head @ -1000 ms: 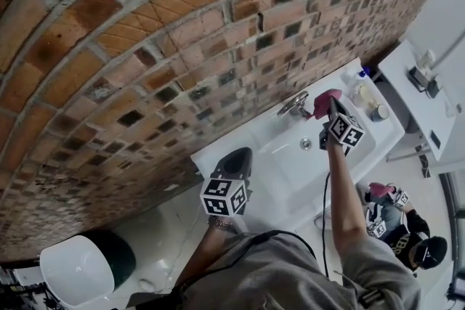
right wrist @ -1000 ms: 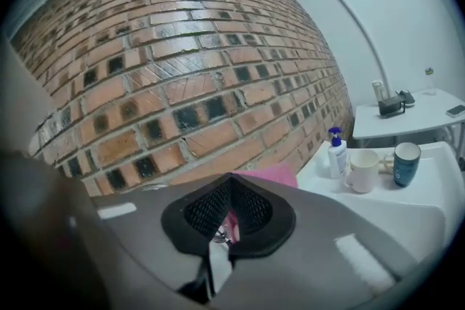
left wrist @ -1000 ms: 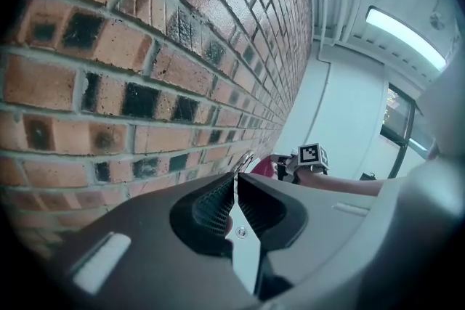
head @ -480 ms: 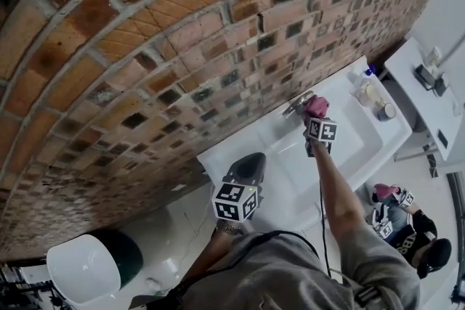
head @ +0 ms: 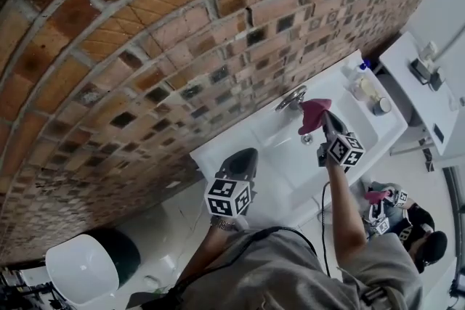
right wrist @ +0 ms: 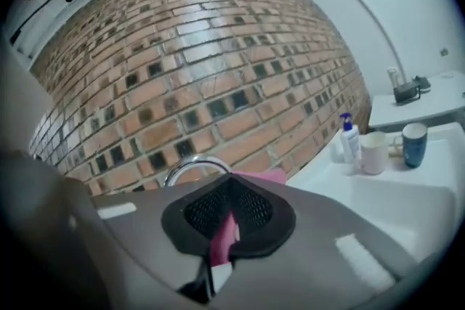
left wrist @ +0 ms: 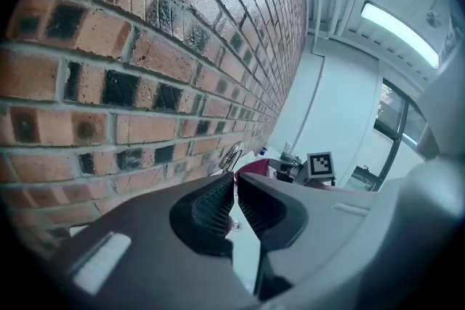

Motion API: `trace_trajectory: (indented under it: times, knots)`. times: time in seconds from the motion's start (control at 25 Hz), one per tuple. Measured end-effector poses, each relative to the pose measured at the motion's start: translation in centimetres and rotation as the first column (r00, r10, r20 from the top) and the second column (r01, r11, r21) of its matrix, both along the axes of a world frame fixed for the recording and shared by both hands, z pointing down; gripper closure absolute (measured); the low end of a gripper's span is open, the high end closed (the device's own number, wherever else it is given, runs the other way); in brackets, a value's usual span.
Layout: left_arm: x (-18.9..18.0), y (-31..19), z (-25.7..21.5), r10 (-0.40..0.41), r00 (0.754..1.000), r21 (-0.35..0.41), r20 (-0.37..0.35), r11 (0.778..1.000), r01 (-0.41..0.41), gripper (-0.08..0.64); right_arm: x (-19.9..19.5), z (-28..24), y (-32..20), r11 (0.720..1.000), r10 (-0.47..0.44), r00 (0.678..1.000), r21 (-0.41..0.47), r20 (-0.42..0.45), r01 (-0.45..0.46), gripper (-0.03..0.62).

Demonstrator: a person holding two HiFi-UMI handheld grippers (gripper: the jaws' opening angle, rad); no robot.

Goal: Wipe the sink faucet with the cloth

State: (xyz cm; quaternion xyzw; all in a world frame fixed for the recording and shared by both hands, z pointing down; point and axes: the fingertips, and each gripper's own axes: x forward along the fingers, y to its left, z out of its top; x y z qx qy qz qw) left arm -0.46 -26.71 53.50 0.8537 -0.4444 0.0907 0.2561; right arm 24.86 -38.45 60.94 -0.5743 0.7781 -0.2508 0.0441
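Where the person's arms reach forward, we record the left gripper (head: pixel 245 155) nearest. It is held above the end of the sink (head: pixel 280 167) opposite the bottles, with its jaws pressed together and nothing between them. Further along, the right gripper (head: pixel 325 121) is held over the basin, its jaws clamped on a pink cloth (head: pixel 312 112); a fold of it shows between the ribbed pads in the right gripper view. The cloth hangs above the basin, just beside the chrome faucet (head: pixel 292 99), and we cannot tell whether the two touch. The basin itself holds only its drain (head: pixel 306 139). At the sink's far corner, against the brick wall (head: pixel 145 47), stands a pump bottle (right wrist: pixel 349 138) with a blue top. Just beside it is a white cup (right wrist: pixel 374 152), and next to that a blue cup (right wrist: pixel 414 144). We cannot make out the contents of any of the three. Beyond the sink, a white counter (head: pixel 418 94) carries small items too small to identify.
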Motion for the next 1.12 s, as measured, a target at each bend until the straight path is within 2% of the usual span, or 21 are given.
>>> trace_trajectory:
  times: [0.12,0.24,0.32,0.44,0.6,0.68,0.76,0.96,1.04,1.12]
  knots:
    - [-0.2,0.2,0.3,-0.005,1.000,-0.007,0.002,1.000,0.005,0.526,3.3,-0.1,-0.8,0.997,0.078,0.997,-0.004,0.003,-0.078,0.592]
    - [-0.4,0.5,0.4,-0.009,1.000,-0.011,0.006,1.000,0.009,0.526,5.6,4.9,-2.9,0.984,0.148,0.989,-0.093,-0.029,-0.150,0.592]
    - [-0.6,0.6,0.3,-0.013,1.000,-0.010,0.009,1.000,0.013,0.526,5.5,8.7,-4.5,0.973,0.155,0.986,-0.167,-0.053,-0.162,0.592]
    - [-0.8,0.8,0.1,-0.018,1.000,-0.006,0.012,1.000,0.018,0.526,3.0,12.0,-6.0,0.966,0.105,0.993,-0.232,-0.048,-0.114,0.592]
    - [-1.0,0.9,0.1,-0.022,1.000,-0.008,0.016,1.000,0.023,0.526,-2.5,12.4,-5.1,0.965,-0.006,1.000,-0.262,-0.017,0.001,0.592]
    - [-1.1,0.8,0.3,-0.026,1.000,-0.010,0.017,1.000,0.026,0.526,-5.7,11.8,-4.0,0.964,-0.098,0.994,-0.251,-0.039,0.086,0.592]
    - [-1.1,0.6,0.3,-0.029,0.999,-0.011,0.013,1.000,0.029,0.526,-7.9,10.5,-3.4,0.966,-0.151,0.988,-0.219,-0.034,0.140,0.592]
    - [-1.0,0.5,0.6,-0.031,0.999,-0.019,0.012,0.999,0.031,0.526,-6.6,5.1,-6.9,0.995,-0.059,0.998,-0.077,0.015,0.060,0.592]
    - [-1.0,0.7,0.8,-0.028,0.999,-0.023,0.015,0.999,0.028,0.526,-6.7,4.4,-8.3,0.995,-0.072,0.997,-0.065,-0.021,0.070,0.592]
    - [-1.1,0.8,0.9,-0.028,0.999,-0.026,0.016,0.999,0.028,0.526,-7.7,5.7,-8.7,0.989,-0.118,0.989,-0.098,-0.086,0.109,0.592]
